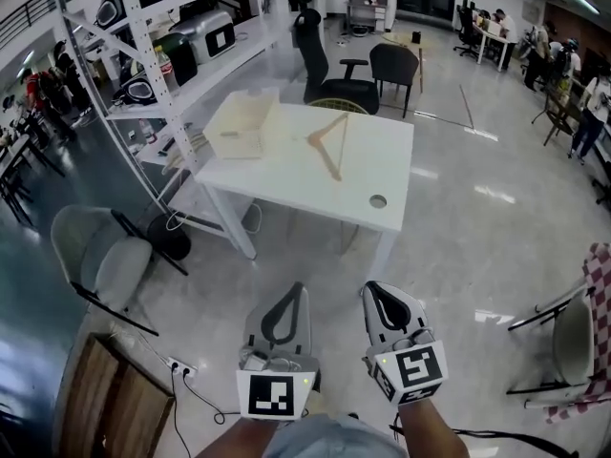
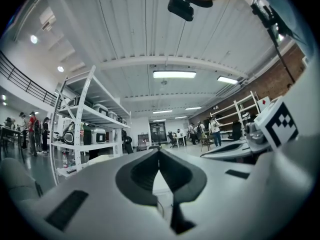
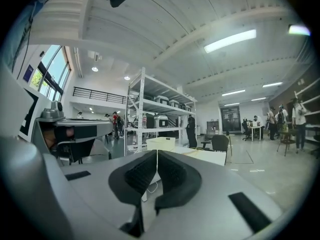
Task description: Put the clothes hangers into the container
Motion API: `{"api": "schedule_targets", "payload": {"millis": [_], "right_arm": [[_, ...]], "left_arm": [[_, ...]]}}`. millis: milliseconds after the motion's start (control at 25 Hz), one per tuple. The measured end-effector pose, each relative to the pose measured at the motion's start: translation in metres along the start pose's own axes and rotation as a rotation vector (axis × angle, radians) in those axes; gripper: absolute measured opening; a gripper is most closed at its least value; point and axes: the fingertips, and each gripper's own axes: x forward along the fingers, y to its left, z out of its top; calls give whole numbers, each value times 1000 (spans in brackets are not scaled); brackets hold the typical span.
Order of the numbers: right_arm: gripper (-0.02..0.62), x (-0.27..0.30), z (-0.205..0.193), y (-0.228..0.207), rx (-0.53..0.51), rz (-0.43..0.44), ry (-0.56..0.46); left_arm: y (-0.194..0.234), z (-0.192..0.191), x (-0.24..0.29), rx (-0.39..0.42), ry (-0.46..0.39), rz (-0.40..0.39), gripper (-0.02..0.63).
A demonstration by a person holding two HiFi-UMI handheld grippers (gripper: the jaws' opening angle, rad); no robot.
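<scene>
Well short of table (image 1: 386, 181), left gripper (image 1: 297, 288), right gripper (image 1: 371, 290): jaws pressed together, empty; hanger (image 1: 328, 143) beside container (image 1: 242, 125).

Bright ceiling strip lights (image 2: 174, 74); floor (image 1: 493, 195) glare; fisheye edges.

Black chair (image 1: 325, 65) behind white table (image 1: 372, 165); shelving (image 1: 143, 41) holds, perhaps, appliances (image 1: 208, 34)

1. Bare floor (image 1: 315, 265) lay open in front of the table (image 1: 372, 156).
2. The tabletop's near and right parts were free; a hanger (image 1: 323, 156) and a box (image 1: 243, 122) occupied the rest.
3. A shelf rack (image 1: 143, 55) crowded the table's left side, and a black chair (image 1: 320, 65) stood behind it.
</scene>
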Motion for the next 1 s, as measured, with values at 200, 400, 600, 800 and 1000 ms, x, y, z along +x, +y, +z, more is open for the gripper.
{"api": "schedule_targets", "payload": {"millis": [200, 400, 600, 800, 1000], "right_arm": [[12, 67, 26, -3, -27, 1, -29], [12, 116, 48, -4, -55, -5, -58], [12, 151, 57, -7, -80, -20, -68], [12, 173, 54, -21, -88, -41, -45], [12, 194, 37, -41, -64, -70, -8]], "left_arm": [[48, 9, 45, 10, -38, -2, 12], [84, 20, 78, 19, -82, -9, 12], [110, 19, 107, 10, -105, -23, 12], [120, 7, 131, -16, -85, -39, 12], [128, -16, 157, -28, -31, -49, 11]]}}
